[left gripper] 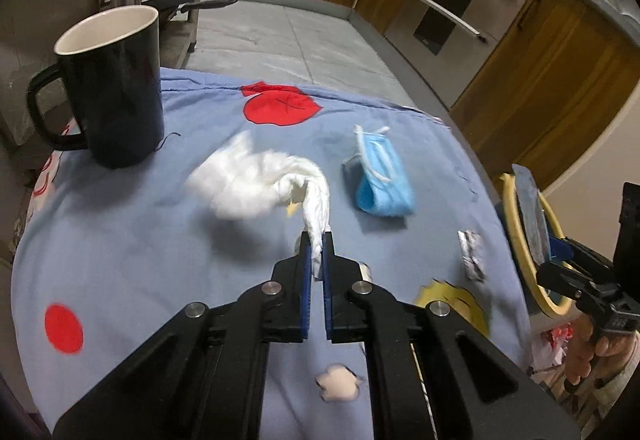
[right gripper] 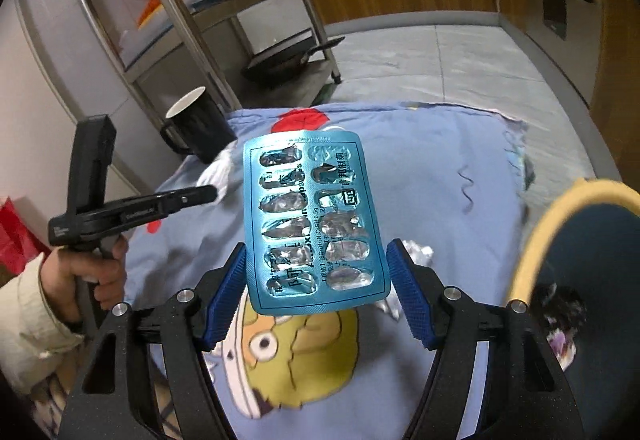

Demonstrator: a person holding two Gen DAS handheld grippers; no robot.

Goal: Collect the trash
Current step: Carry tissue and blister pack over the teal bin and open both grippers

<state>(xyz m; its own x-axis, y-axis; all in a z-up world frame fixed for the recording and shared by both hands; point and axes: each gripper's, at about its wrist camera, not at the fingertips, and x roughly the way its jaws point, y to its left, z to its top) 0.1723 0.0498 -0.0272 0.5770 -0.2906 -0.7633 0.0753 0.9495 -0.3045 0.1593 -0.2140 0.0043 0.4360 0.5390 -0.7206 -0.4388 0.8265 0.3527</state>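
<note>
Tongs (left gripper: 318, 240) pinch tissue (left gripper: 256, 179) beside mug (left gripper: 116, 87), mask (left gripper: 380, 175).

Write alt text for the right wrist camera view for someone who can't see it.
The right gripper holds an emptied blue pill blister pack by its edges above a blue cartoon-print cloth. A yellow-rimmed bin sits at right; at left, a hand holds the other gripper near a black mug.

Left wrist view: looks steeply down along the left gripper (left gripper: 316, 252), close over the blue cloth (left gripper: 140, 240).
Right wrist view: same downward tilt, behind the right gripper (right gripper: 316, 280).
Shared: cloth, black mug (left gripper: 116, 87) far-left, yellow-rimmed bin (right gripper: 580, 264) at right, each other's gripper.
</note>
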